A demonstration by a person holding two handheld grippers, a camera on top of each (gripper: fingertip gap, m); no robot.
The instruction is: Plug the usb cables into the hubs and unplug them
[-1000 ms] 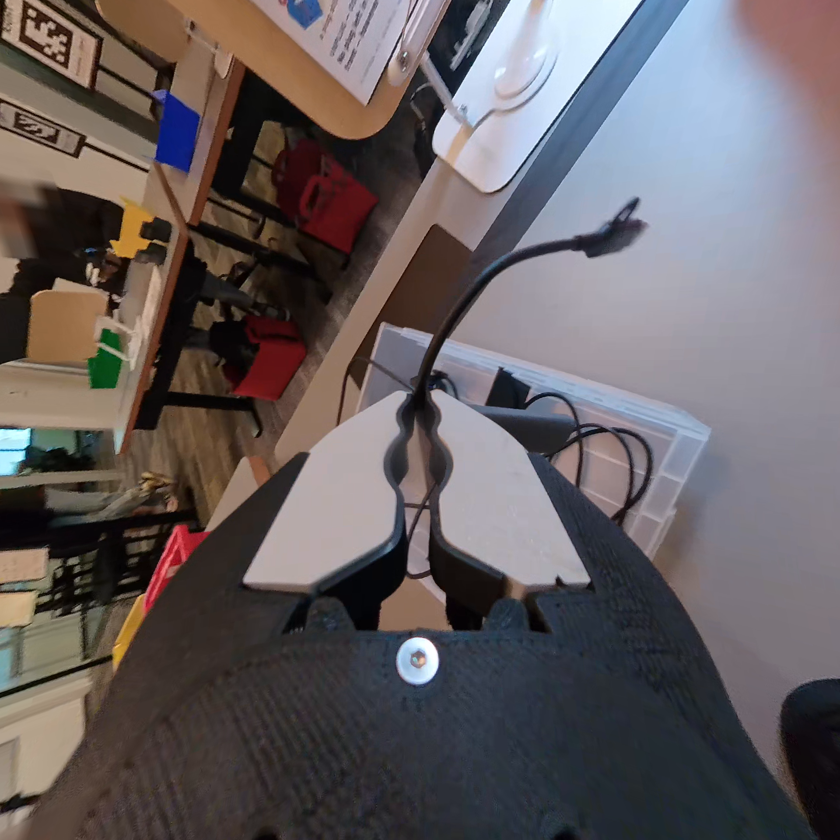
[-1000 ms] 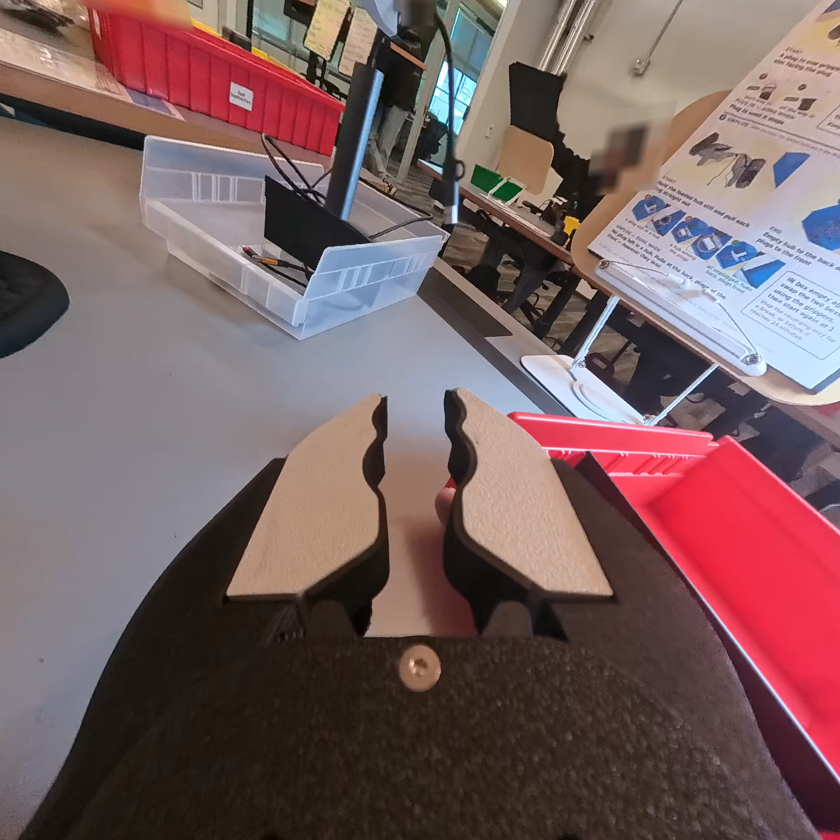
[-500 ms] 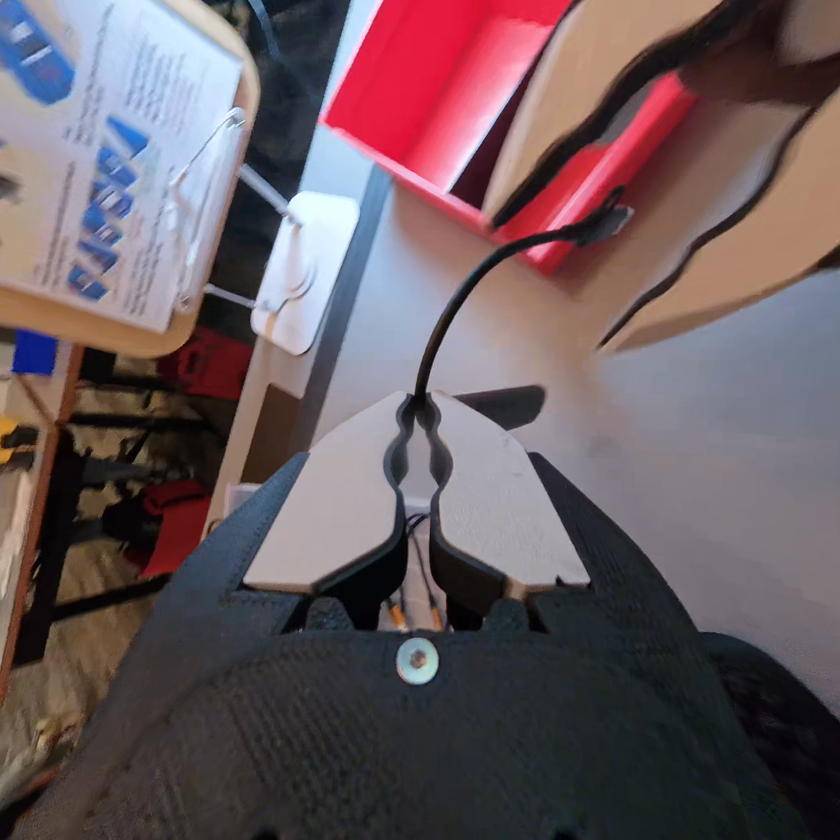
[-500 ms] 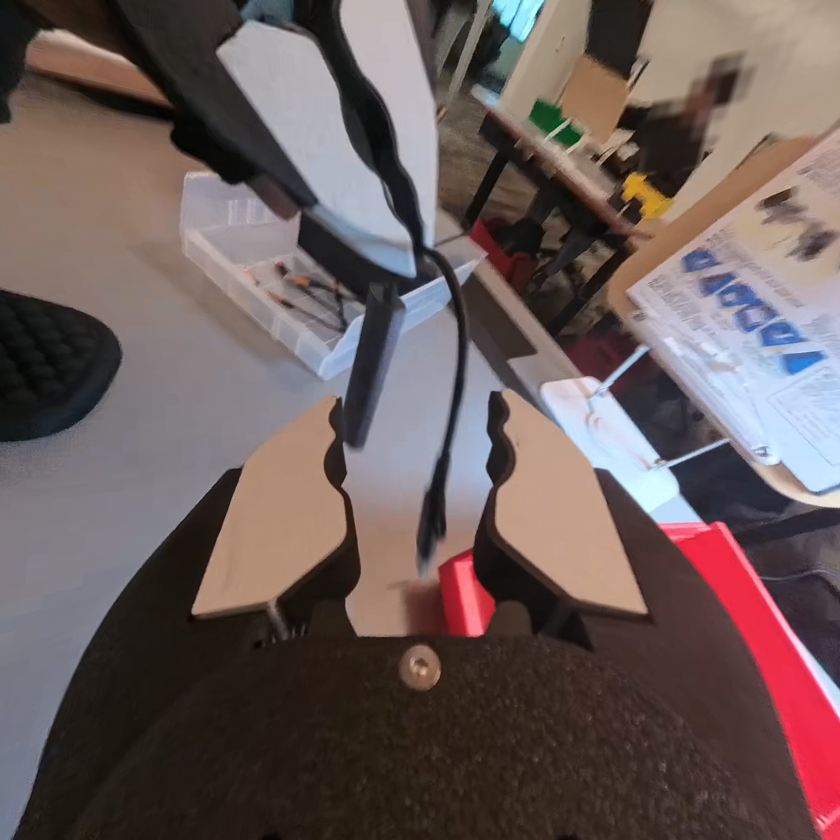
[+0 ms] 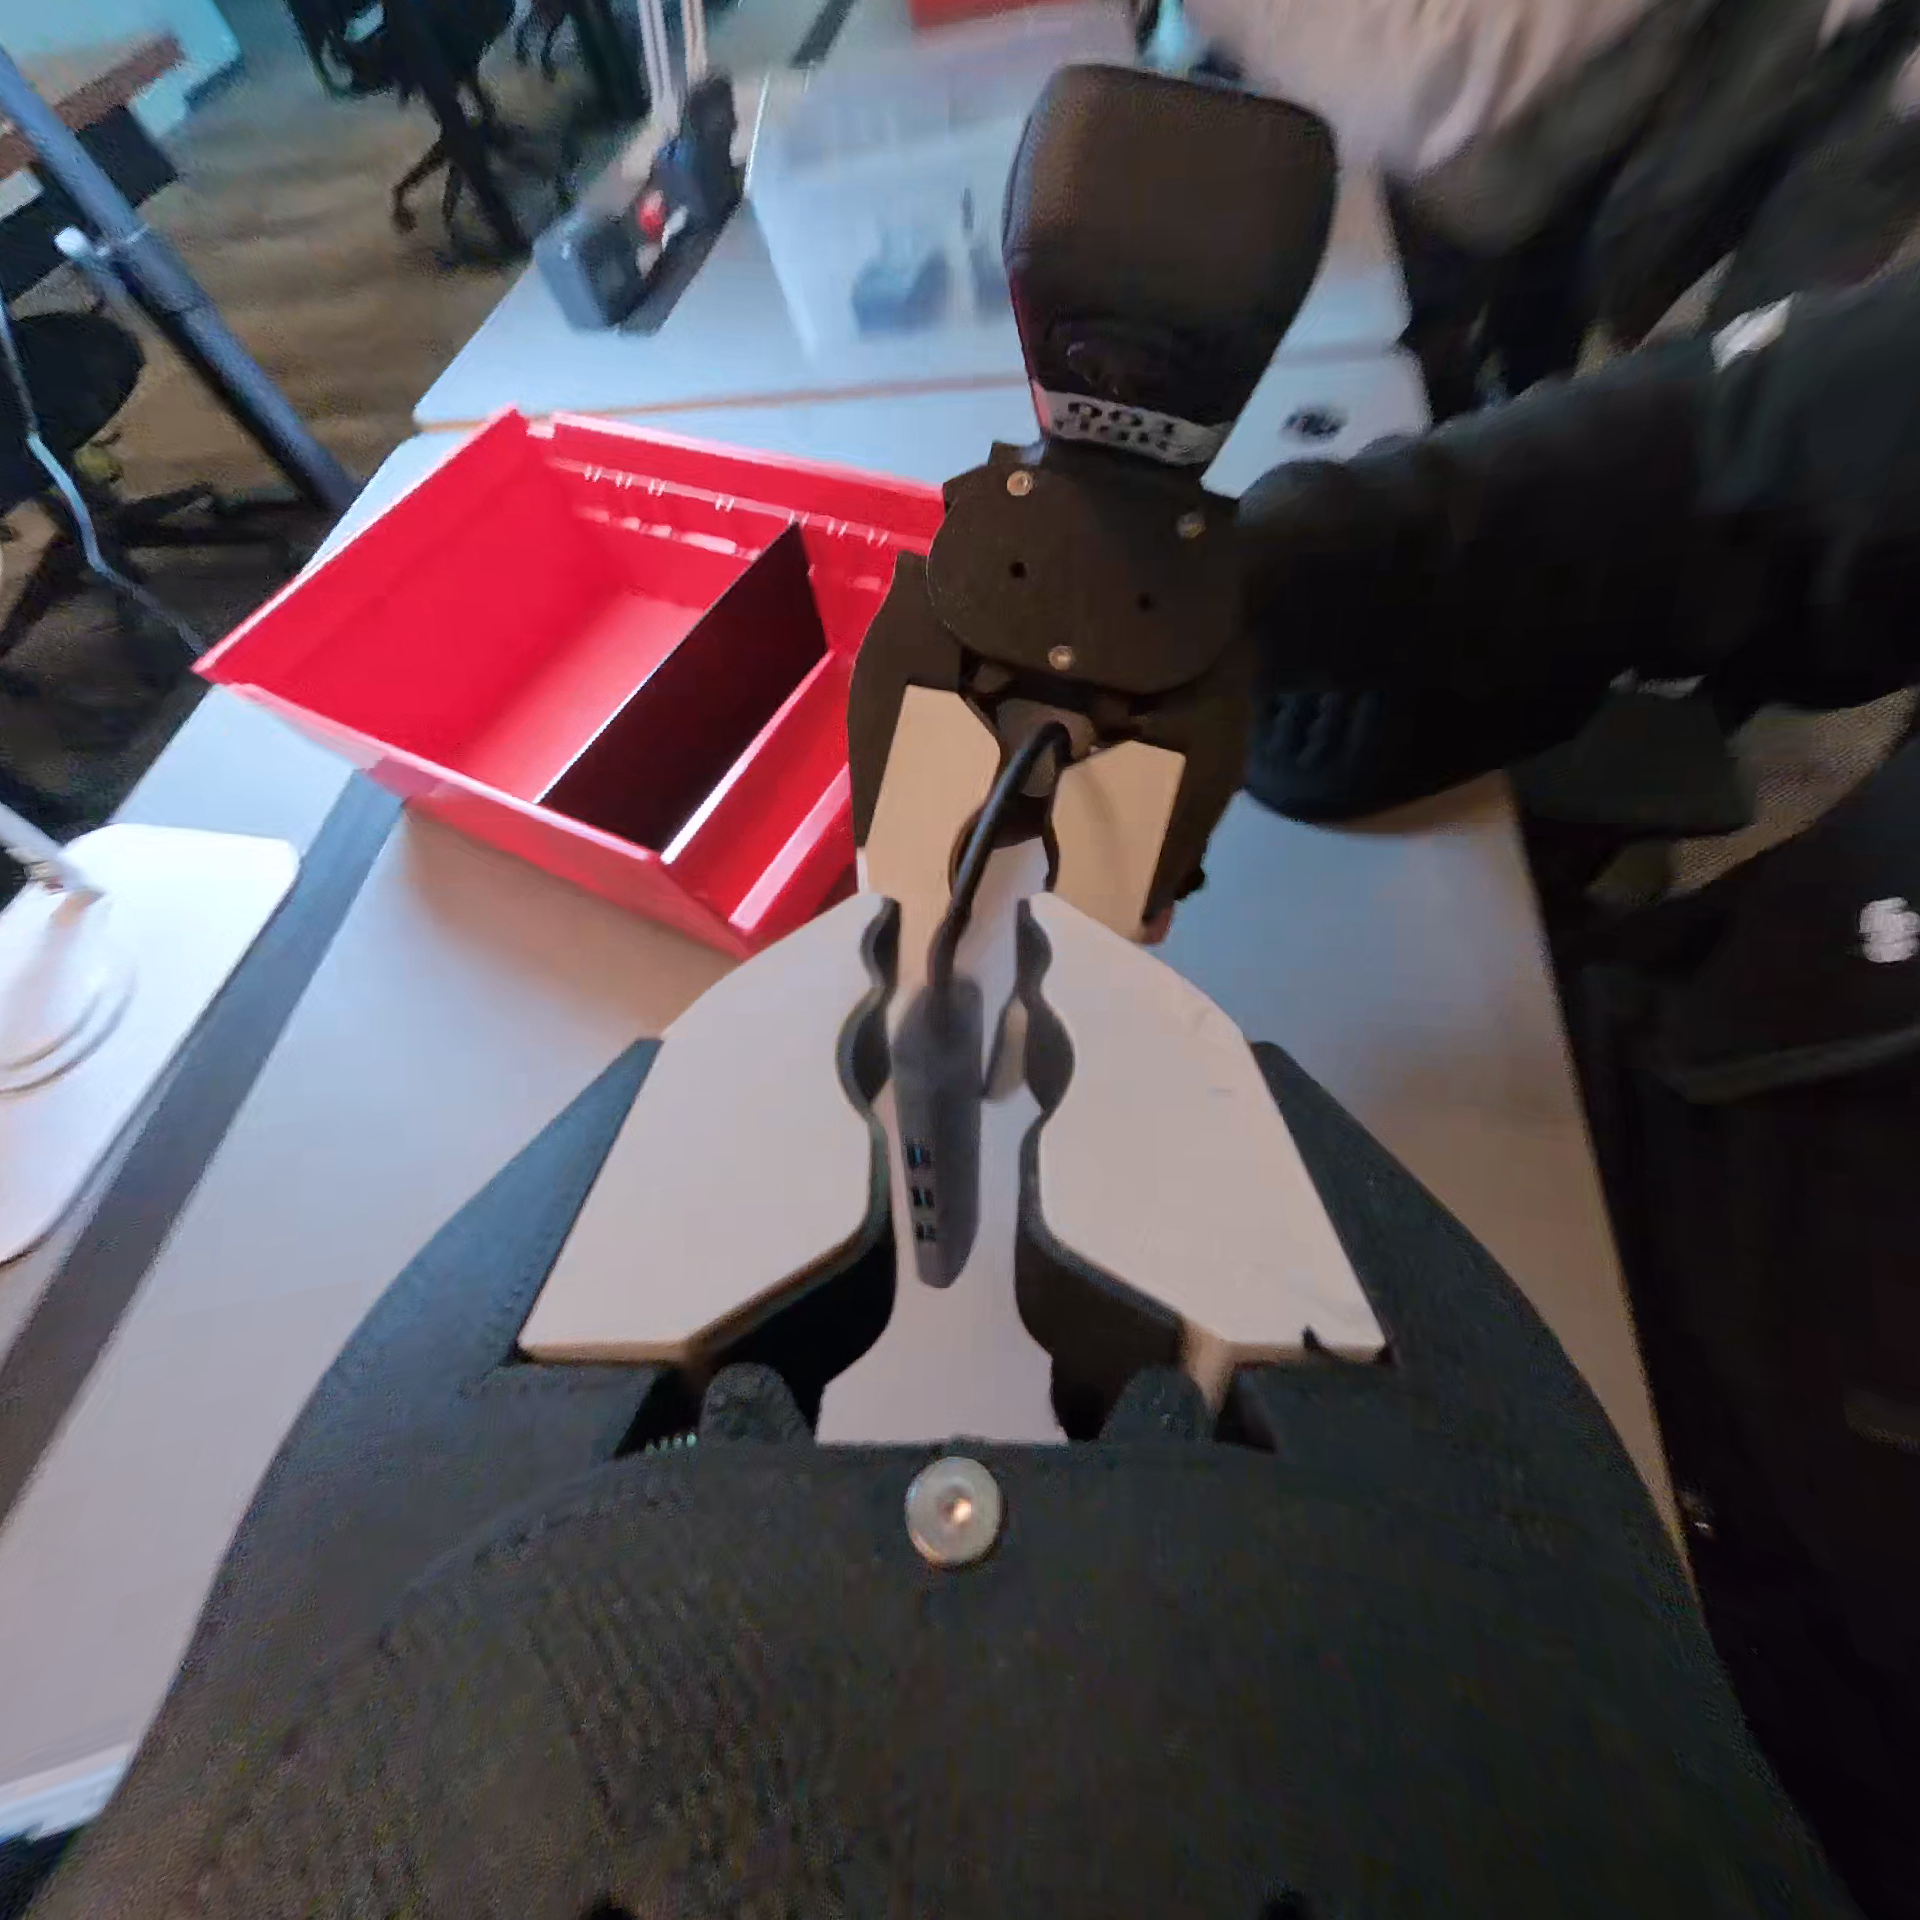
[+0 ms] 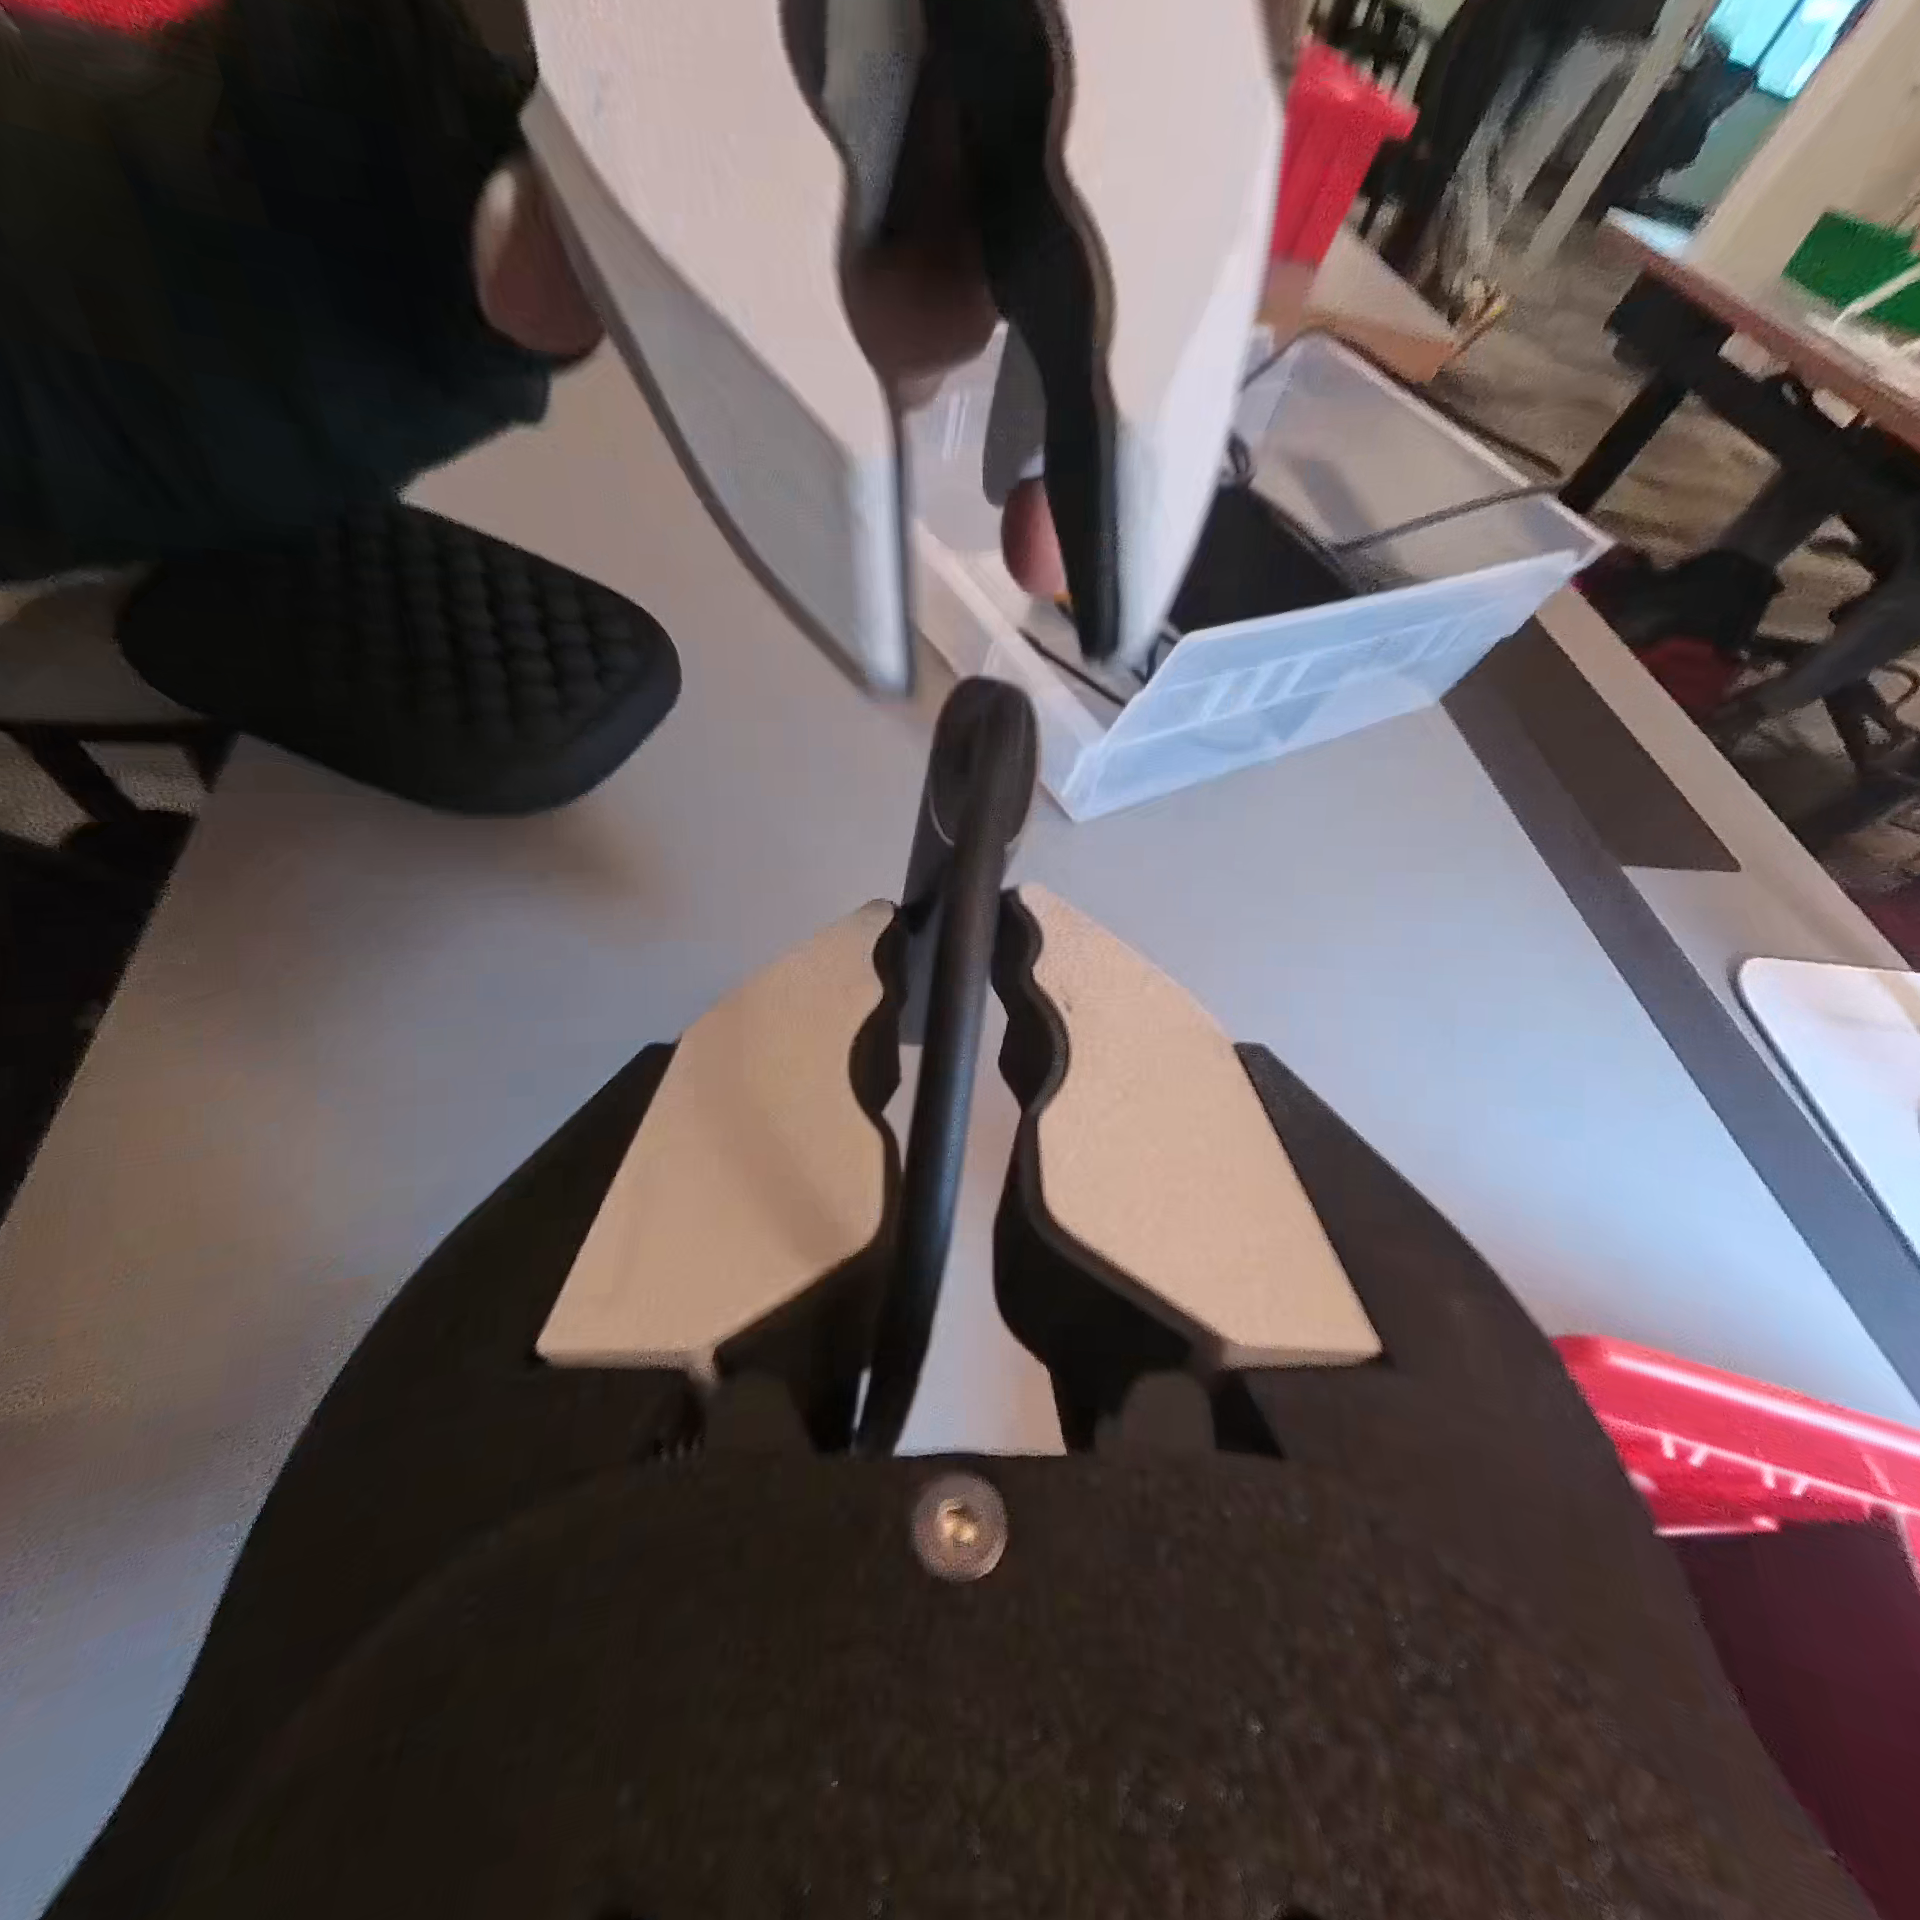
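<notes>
We're mid-handover: right gripper (image 6: 951, 925) jaws pinch the hub cable (image 6: 940, 1122), left gripper (image 5: 951, 925) jaws spread around the dangling hub (image 5: 938, 1132); next, clamp it.

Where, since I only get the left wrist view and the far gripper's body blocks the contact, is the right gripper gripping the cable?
Observer: In the right wrist view, the right gripper pinches the black cable at its fingertips, and the rest runs back between the fingers.
Operator: Can you see the plug end there?
Observer: No, the cable slips under the gripper's body and out of sight.
Operator: What lies behind my left gripper?
Observer: A clear plastic bin stands on the grey table just past the left gripper.
</notes>
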